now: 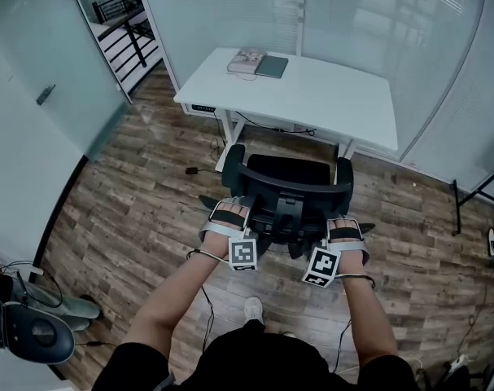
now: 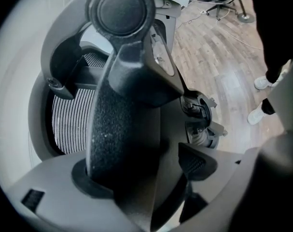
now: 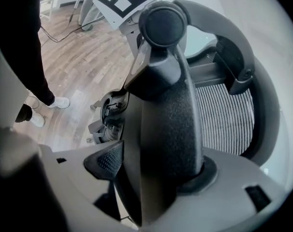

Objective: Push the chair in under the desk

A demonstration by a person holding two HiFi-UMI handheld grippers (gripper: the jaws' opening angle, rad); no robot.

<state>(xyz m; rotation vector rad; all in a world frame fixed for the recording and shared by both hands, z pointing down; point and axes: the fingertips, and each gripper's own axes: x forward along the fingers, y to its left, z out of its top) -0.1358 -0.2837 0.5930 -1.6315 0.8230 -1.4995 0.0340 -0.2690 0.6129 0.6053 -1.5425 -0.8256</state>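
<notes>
A black office chair [image 1: 287,173] stands on the wood floor in front of the white desk [image 1: 312,96], its seat toward the desk and its back toward me. Its front edge sits just under the desk's near rim. My left gripper [image 1: 233,218] is on the left top of the backrest and my right gripper [image 1: 344,233] on the right top. In the left gripper view the left gripper [image 2: 170,163] is closed around the dark back frame, with the mesh [image 2: 71,120] beside it. The right gripper [image 3: 127,163] clamps the frame likewise, next to the mesh [image 3: 228,115].
A book [image 1: 247,61] and a grey notebook [image 1: 272,66] lie at the desk's far left corner. Cables run on the floor under the desk. Glass walls close in behind and to the right. A dark stand [image 1: 474,198] is at right, another chair's base [image 1: 27,332] at lower left.
</notes>
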